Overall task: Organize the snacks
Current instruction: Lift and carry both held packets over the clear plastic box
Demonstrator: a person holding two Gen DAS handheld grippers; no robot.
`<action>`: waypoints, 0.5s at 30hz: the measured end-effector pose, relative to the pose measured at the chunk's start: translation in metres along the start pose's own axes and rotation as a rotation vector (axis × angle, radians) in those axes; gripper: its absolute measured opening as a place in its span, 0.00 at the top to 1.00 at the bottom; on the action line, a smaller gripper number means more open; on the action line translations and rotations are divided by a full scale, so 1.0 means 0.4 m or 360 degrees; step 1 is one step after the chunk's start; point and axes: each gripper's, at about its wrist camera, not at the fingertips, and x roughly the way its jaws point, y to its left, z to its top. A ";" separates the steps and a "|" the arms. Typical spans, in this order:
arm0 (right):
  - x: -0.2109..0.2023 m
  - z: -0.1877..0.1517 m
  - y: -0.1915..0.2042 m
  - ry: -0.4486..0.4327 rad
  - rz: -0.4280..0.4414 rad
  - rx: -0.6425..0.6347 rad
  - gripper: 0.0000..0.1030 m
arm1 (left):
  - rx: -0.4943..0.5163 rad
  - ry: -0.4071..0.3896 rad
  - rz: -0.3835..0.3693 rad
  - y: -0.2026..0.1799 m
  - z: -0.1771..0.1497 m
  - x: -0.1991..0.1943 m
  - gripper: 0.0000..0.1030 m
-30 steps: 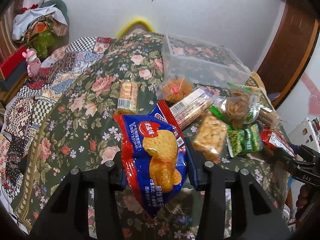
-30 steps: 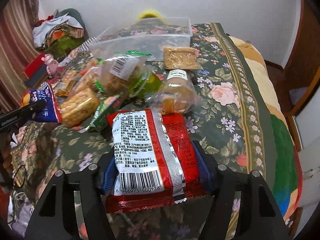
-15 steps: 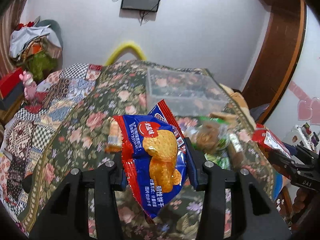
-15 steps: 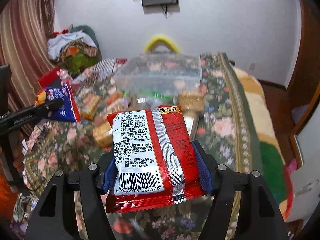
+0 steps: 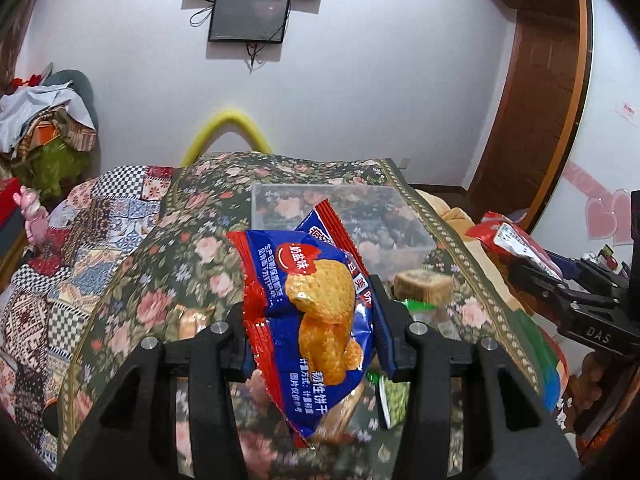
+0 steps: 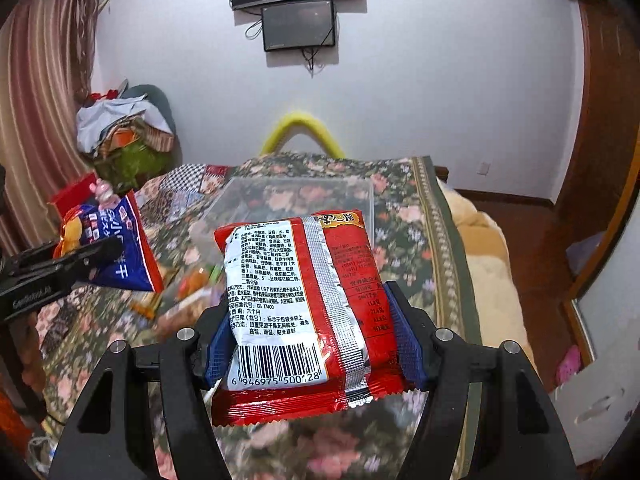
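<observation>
Your left gripper point(image 5: 312, 344) clamps the blue biscuit packet point(image 5: 310, 308), held above the bed point(image 5: 132, 280). Your right gripper point(image 6: 310, 344) pinches the red packet point(image 6: 304, 312), barcode side up. Beyond both sits the clear bin point(image 6: 296, 196) on the floral bedspread, with loose snacks point(image 5: 422, 284) blurred just below it.

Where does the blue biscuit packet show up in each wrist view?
Left wrist: blue biscuit packet at centre, clamped in the left claw.
Right wrist: same packet at far left, held above the bedspread.
Shared landmark: the clear plastic bin beyond it in both views.
</observation>
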 end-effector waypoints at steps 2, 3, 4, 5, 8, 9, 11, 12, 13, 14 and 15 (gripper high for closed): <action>0.015 0.016 -0.006 -0.0014 -0.0008 0.0005 0.38 | -0.0004 0.0004 -0.0007 -0.001 0.018 0.022 0.56; 0.024 0.026 -0.008 -0.0021 -0.0015 0.0008 0.38 | -0.0002 0.0007 -0.0009 -0.001 0.028 0.035 0.56; 0.034 0.036 -0.010 -0.0028 -0.0015 0.0012 0.38 | 0.0003 0.0012 -0.0007 -0.001 0.041 0.054 0.56; 0.042 0.044 -0.011 -0.0032 -0.0015 0.0015 0.38 | 0.0006 0.0015 -0.0006 0.003 0.047 0.063 0.56; 0.072 0.068 -0.016 -0.0037 -0.0023 0.0026 0.38 | 0.0011 0.0032 -0.0007 0.007 0.078 0.114 0.56; 0.080 0.077 -0.019 -0.0040 -0.0023 0.0030 0.38 | 0.0008 0.0038 -0.0008 0.010 0.083 0.127 0.56; 0.096 0.087 -0.021 -0.0042 -0.0022 0.0035 0.38 | 0.0005 0.0053 -0.0012 0.017 0.096 0.157 0.56; 0.106 0.093 -0.022 -0.0042 -0.0021 0.0038 0.38 | 0.0002 0.0063 -0.0010 0.021 0.103 0.175 0.56; 0.117 0.099 -0.023 -0.0041 -0.0020 0.0039 0.38 | 0.0001 0.0072 -0.0006 0.025 0.108 0.193 0.56; 0.131 0.105 -0.022 -0.0039 -0.0021 0.0035 0.38 | 0.0001 0.0077 -0.0003 0.027 0.113 0.205 0.56; 0.141 0.108 -0.024 -0.0036 -0.0026 0.0034 0.38 | 0.0005 0.0086 0.0001 0.031 0.120 0.222 0.56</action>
